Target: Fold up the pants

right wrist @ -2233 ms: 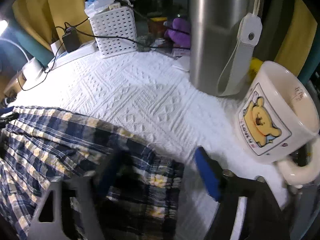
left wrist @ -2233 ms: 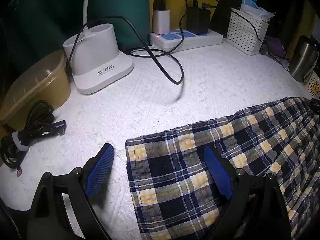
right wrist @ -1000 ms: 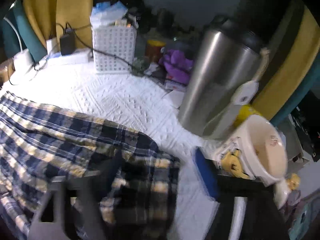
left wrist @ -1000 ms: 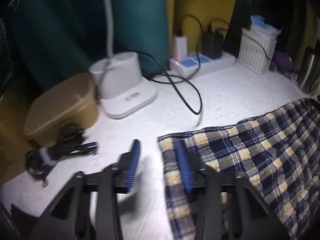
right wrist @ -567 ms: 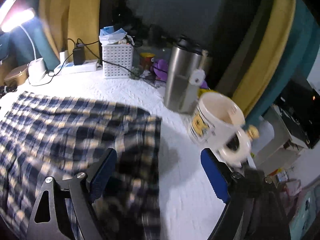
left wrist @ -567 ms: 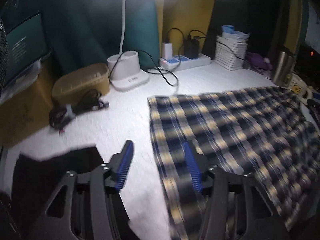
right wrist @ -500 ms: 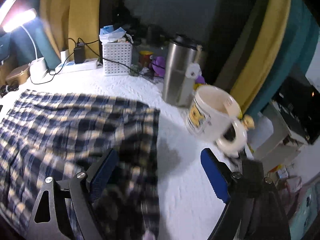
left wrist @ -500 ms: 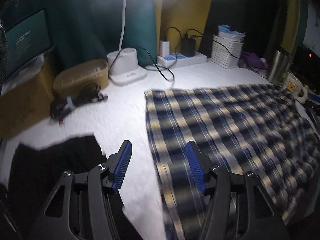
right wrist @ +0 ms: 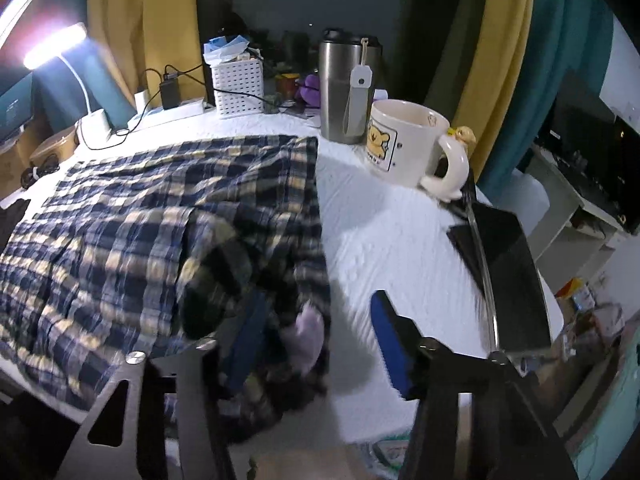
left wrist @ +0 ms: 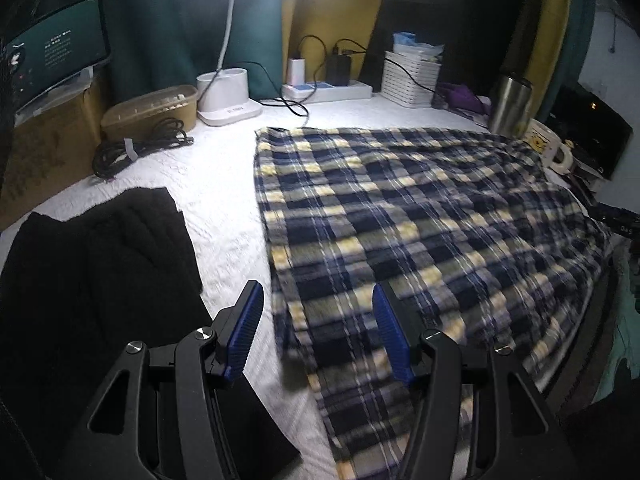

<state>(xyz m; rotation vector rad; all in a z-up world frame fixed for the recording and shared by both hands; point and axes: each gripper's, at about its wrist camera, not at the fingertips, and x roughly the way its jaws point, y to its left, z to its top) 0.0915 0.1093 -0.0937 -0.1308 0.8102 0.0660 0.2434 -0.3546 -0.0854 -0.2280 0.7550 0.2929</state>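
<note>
Blue-padded fingers (left wrist: 244, 332) of the left gripper (left wrist: 316, 334) stood apart, astride the near edge of the plaid pants (left wrist: 420, 216), pinching nothing. Right gripper (right wrist: 320, 332) had just been narrowing over the pants' bunched corner, pads apart, cloth between them. Pants lay spread on the white cover (left wrist: 224, 184). Black garment (left wrist: 92, 272) just beside. Behind: white basket (right wrist: 239, 86) stuffed with packets, steel tumbler (right wrist: 346, 84), bear mug (right wrist: 404, 140).

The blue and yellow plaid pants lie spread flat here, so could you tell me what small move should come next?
Probably lower both open hand-held grippers, left and right, onto the near edge of the blue and yellow plaid pants; cloth lies between their fingers, ungripped.
</note>
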